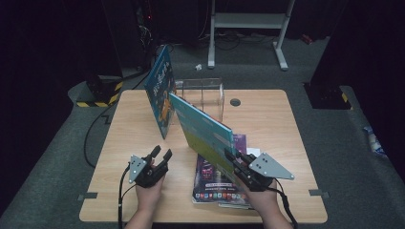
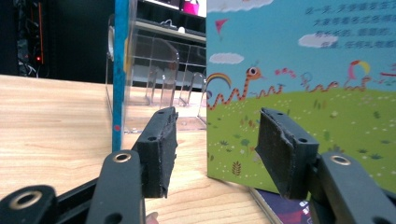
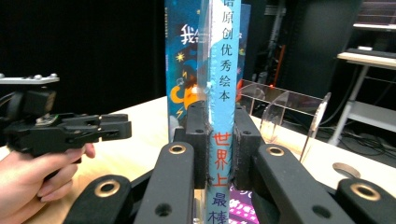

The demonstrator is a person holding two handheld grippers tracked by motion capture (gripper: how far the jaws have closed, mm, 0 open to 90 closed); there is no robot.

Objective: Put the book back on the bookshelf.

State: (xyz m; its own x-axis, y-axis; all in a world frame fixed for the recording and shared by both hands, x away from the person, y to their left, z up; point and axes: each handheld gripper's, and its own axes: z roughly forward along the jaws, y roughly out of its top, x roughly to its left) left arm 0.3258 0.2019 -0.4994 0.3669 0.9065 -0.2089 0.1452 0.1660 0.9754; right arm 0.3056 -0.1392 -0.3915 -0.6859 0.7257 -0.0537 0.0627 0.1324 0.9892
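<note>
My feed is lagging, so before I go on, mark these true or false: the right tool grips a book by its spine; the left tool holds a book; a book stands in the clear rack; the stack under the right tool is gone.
1. The right tool grips the picture book by its spine: true.
2. The left tool holds a book: false; its jaws stand open with nothing between them.
3. A blue book stands at the clear rack: true.
4. The stack is gone: false; the purple books lie flat on the table.
</note>
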